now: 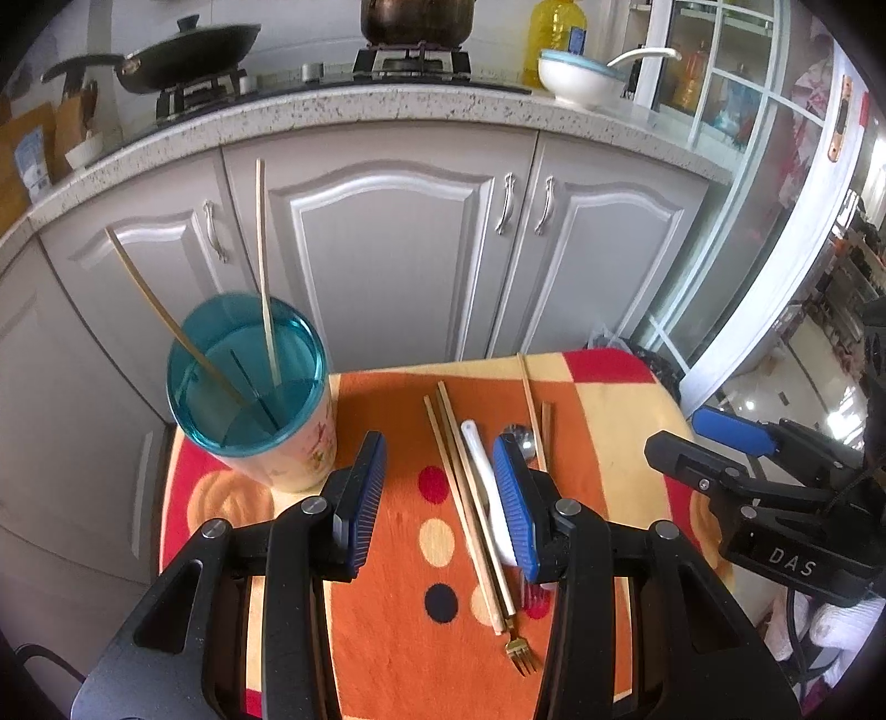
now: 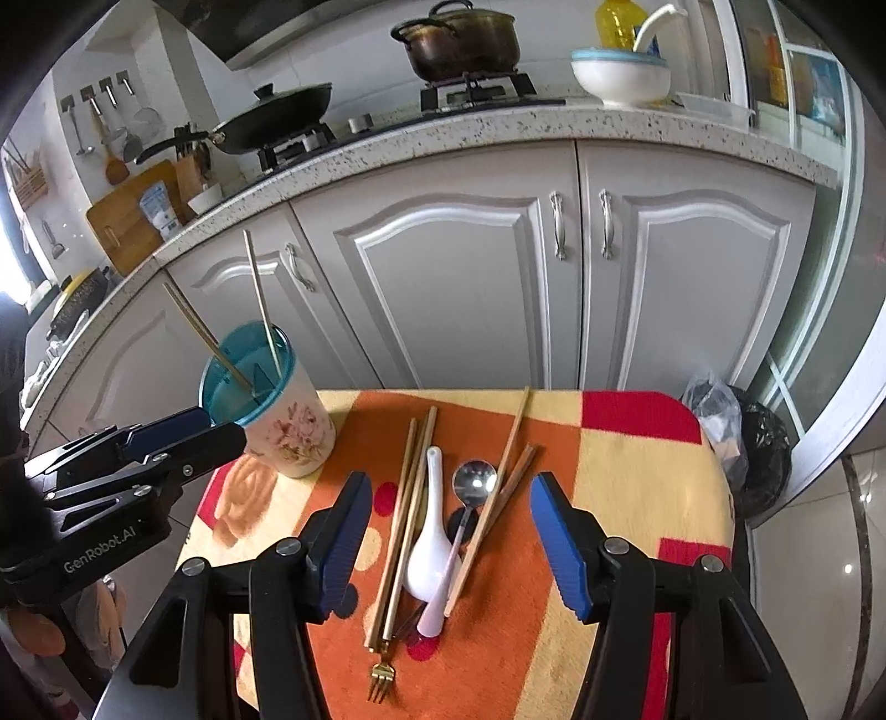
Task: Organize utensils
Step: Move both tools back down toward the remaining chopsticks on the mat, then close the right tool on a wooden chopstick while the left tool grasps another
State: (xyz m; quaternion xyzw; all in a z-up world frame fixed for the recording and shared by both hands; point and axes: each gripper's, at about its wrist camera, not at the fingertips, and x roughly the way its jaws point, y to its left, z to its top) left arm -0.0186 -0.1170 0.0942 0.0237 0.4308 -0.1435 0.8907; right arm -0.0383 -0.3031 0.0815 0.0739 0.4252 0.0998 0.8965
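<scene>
Utensils sit in a loose bunch mid-table on the patterned cloth (image 2: 626,476). From your left: a pair of wooden chopsticks (image 2: 407,515) lying side by side, running away from you, near ends touching the gold fork (image 2: 382,678) whose tines point toward you at the near edge. Just right of them, the white ceramic soup spoon (image 2: 429,548), bowl toward you. Next, the metal spoon (image 2: 474,481) with a pale pink handle, bowl away from you, handle running along the white spoon's right side. Right again, a second pair of chopsticks (image 2: 506,487), splayed rather than parallel: the longer one reaches the far table edge, both angle down toward the white spoon (they overlap the metal spoon's right rim).

The cup (image 2: 288,426), floral body with a teal translucent rim, stands upright at the far-left corner of the table, well apart from the bunch. Two chopsticks (image 1: 264,260) already stand in it, leaning apart, one tilted left, one near upright.

Your left gripper (image 1: 437,504) hovers over the cloth between cup and bunch, fingers spread wide, holding nothing; its right pad (image 1: 515,509) is over the white spoon in that view (contact can't be told). Your right gripper (image 2: 448,548) hangs over the bunch, fingers wide apart, straddling everything from the left chopstick pair to the splayed pair, gripping nothing.

Behind the table: grey cabinet doors (image 2: 459,288), speckled countertop (image 1: 387,105), lidded wok (image 2: 277,113), pot (image 2: 462,39) on the hob, white bowl (image 2: 620,77), and a black bin bag (image 2: 758,443) off the table's far right.
</scene>
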